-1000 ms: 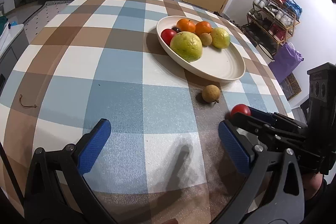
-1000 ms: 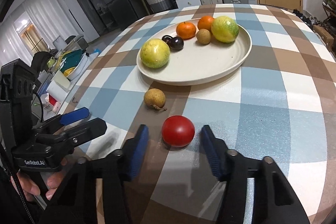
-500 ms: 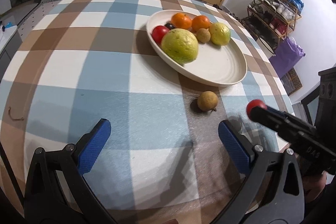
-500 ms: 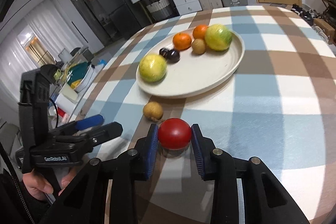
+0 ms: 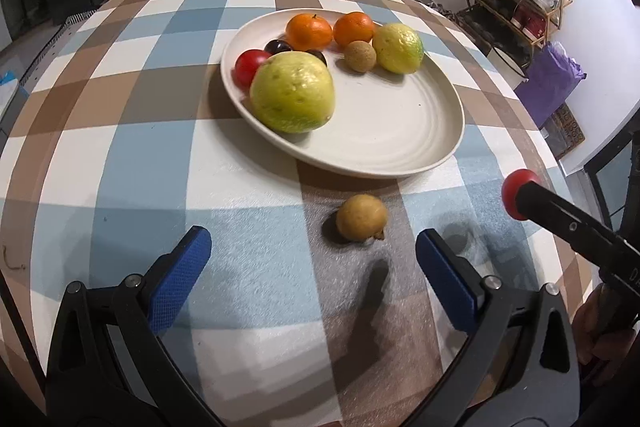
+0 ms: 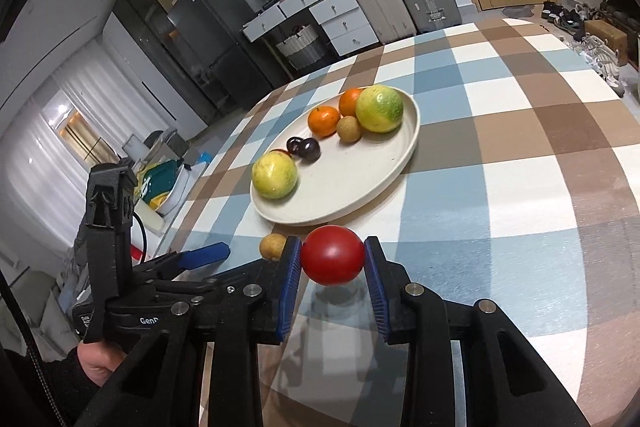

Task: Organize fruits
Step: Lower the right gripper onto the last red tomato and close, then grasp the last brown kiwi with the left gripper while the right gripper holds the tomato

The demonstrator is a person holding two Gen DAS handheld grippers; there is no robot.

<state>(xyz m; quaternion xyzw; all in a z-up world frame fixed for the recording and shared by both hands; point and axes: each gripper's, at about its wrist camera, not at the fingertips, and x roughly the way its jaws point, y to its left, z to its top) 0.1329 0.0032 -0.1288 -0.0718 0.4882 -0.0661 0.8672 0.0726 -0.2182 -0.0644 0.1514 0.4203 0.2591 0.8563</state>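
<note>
A: Count on the plate (image 5: 436, 147)?

B: Two oranges (image 5: 309, 32), glossy and round. Two big yellow-green fruits (image 5: 294, 91) with dimpled skin, one at the near rim, one far. One small rough tan ball, a longan (image 5: 360, 55). Two dark glossy plums (image 6: 305, 148), touching. One red tomato (image 5: 247, 65) behind the near yellow-green fruit. Eight in all, though the left view hides most of one plum.

A: Off the plate?

B: Two. A second longan (image 5: 361, 217), matte tan with a stub of stem, lies on the cloth (image 5: 248, 247) just short of the plate's near rim. A second tomato (image 6: 332, 255), smooth and shiny, is up off the cloth; its shadow shows beneath.

A: Tools?

B: Right gripper (image 6: 331, 260): blue ribbed pads pressed onto both sides of that tomato, pinching it, near the plate's rim. Left gripper (image 5: 310, 269): jaws spread wide, nothing between them, low over the cloth, the loose longan just ahead.

A: Surfaces?

B: Plate is cream, oval, shallow, with faint rings. Cloth is checked in brown, blue and white, with a fuzzy weave.
</note>
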